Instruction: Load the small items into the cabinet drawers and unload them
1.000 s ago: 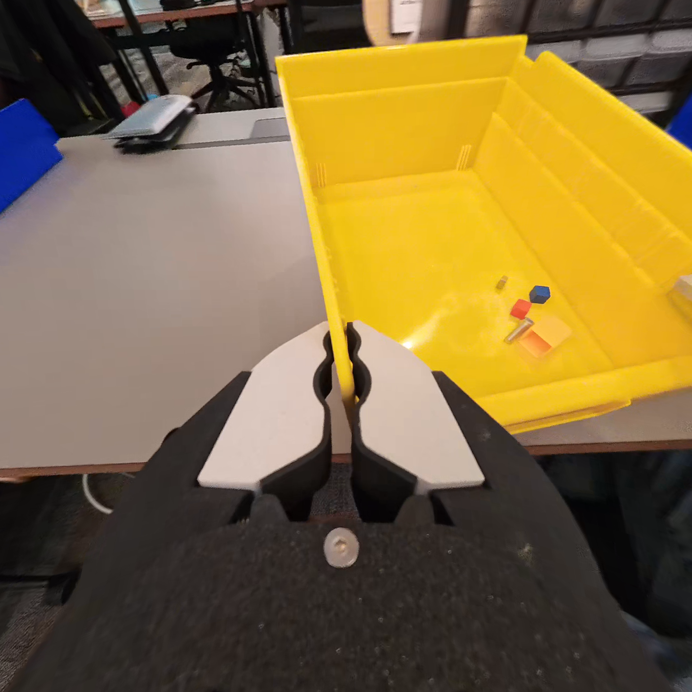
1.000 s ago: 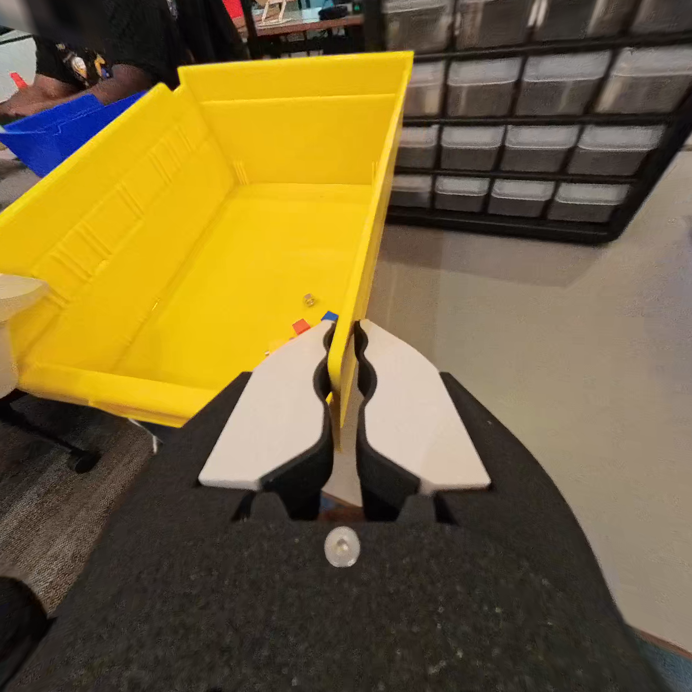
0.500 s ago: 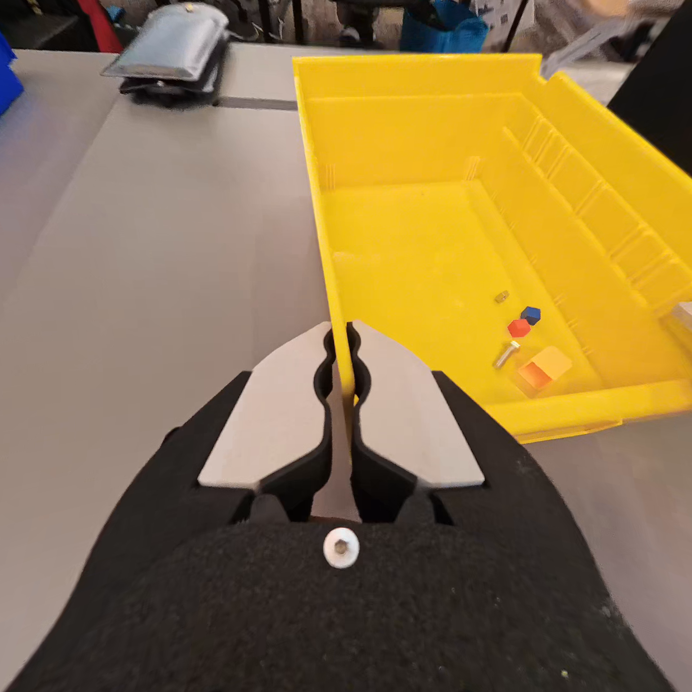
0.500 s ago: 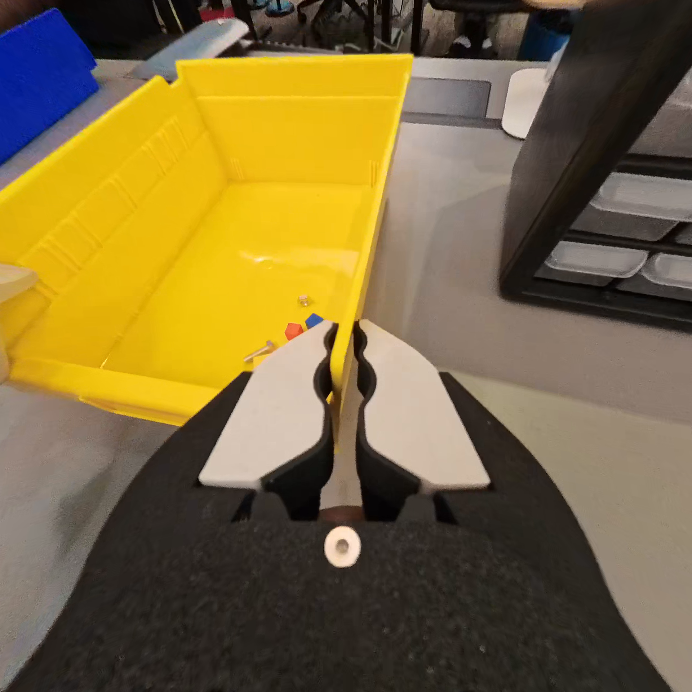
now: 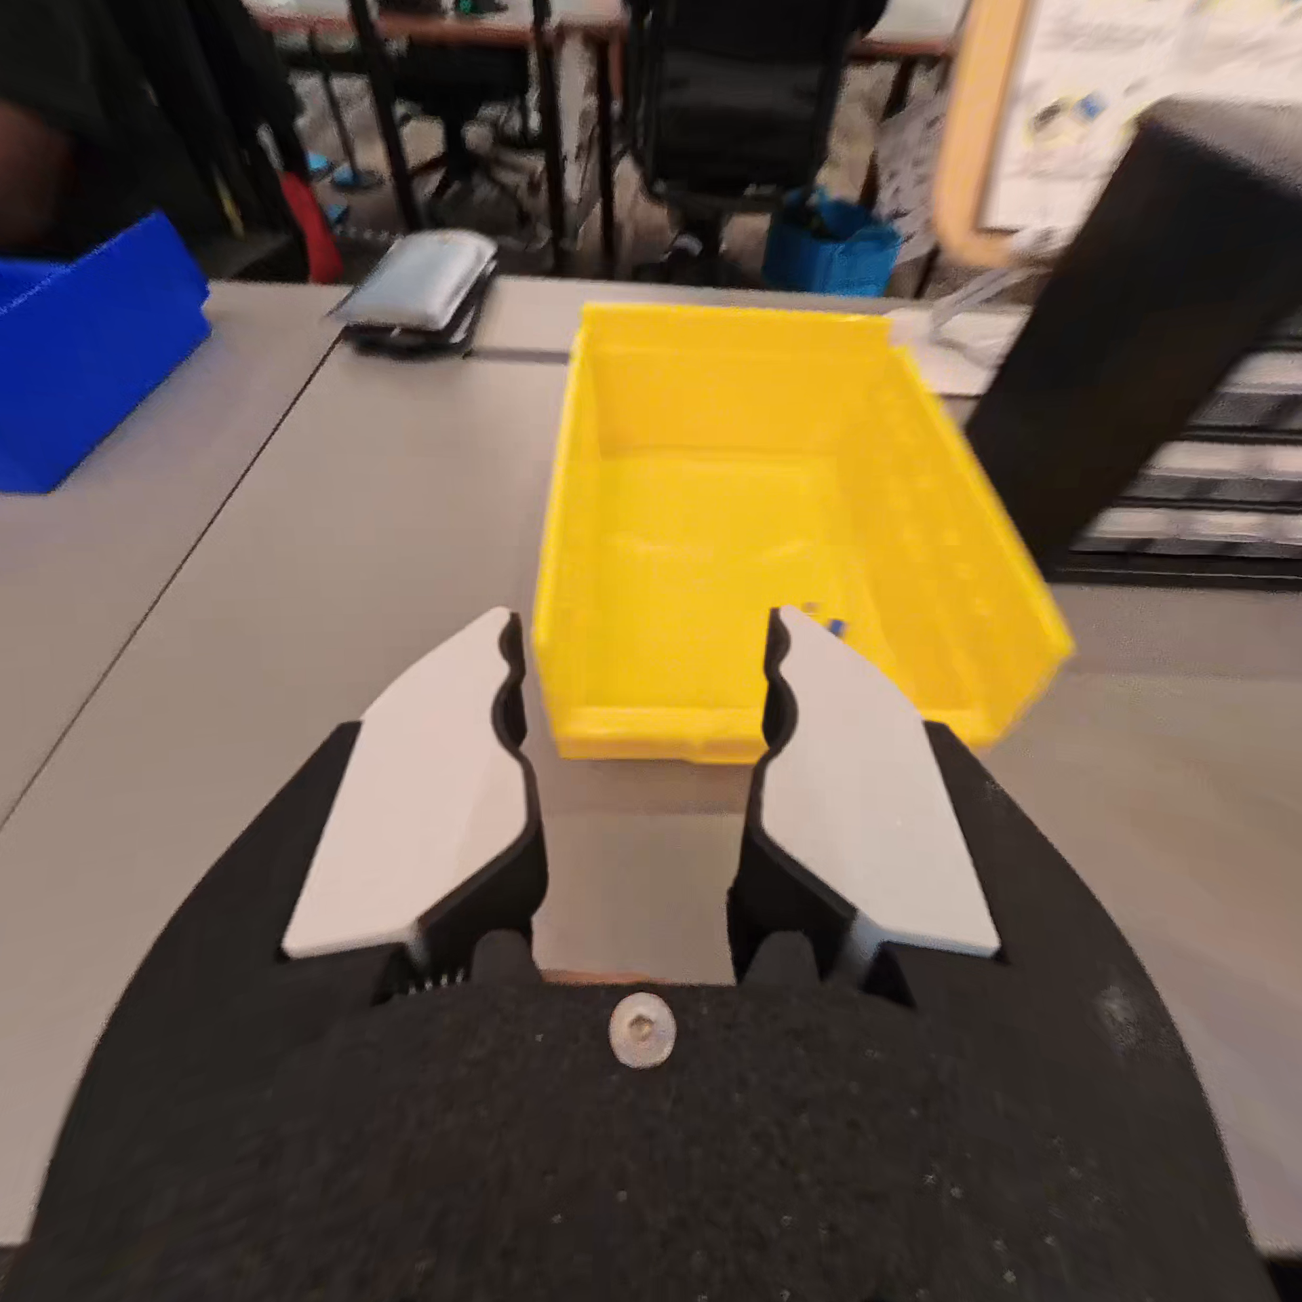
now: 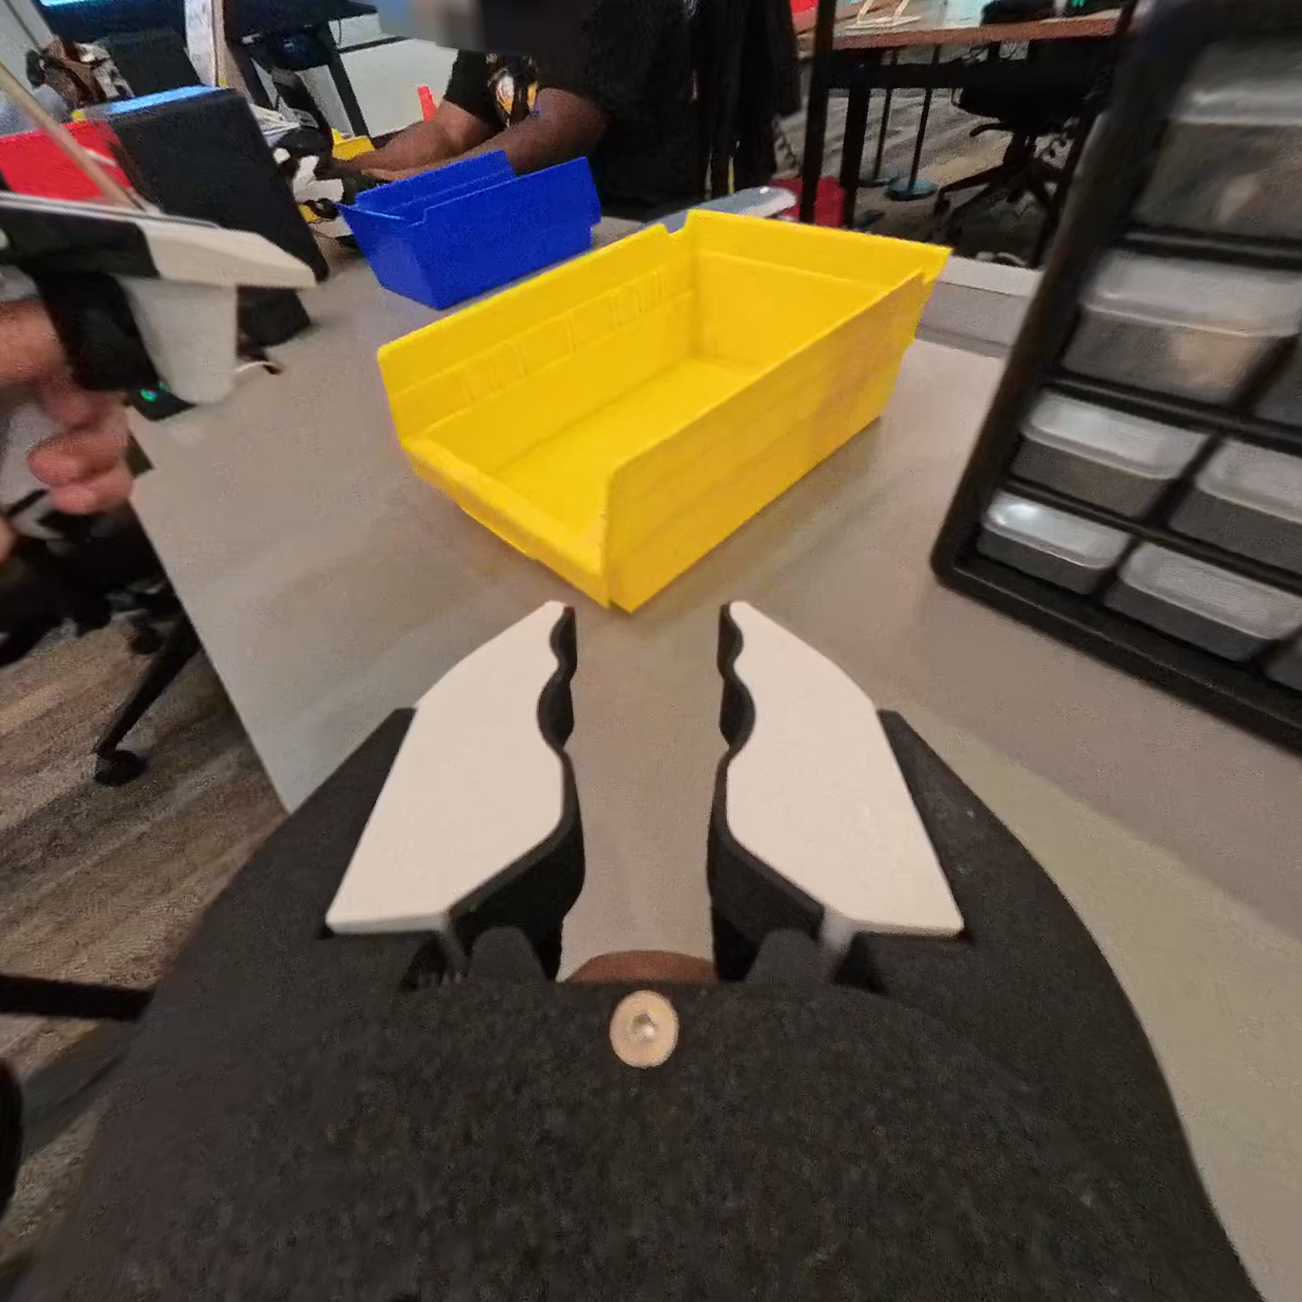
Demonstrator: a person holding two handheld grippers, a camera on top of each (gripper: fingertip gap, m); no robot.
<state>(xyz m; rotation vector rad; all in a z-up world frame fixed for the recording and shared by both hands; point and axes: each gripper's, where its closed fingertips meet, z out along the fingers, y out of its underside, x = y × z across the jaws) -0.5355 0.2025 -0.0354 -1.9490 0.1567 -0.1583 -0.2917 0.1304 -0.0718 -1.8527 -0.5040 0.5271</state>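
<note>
Both views toward yellow bin (image 5: 711,729)

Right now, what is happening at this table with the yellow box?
A person is working with two hand-held tools, one in each hand. Both the left tool and the right tool are open and hold nothing. They hang above the grey table, apart from the yellow box, which sits flat on the table. A few small items lie inside the box, near its front. The black drawer cabinet stands to the right of the box, its drawers shut.
</note>
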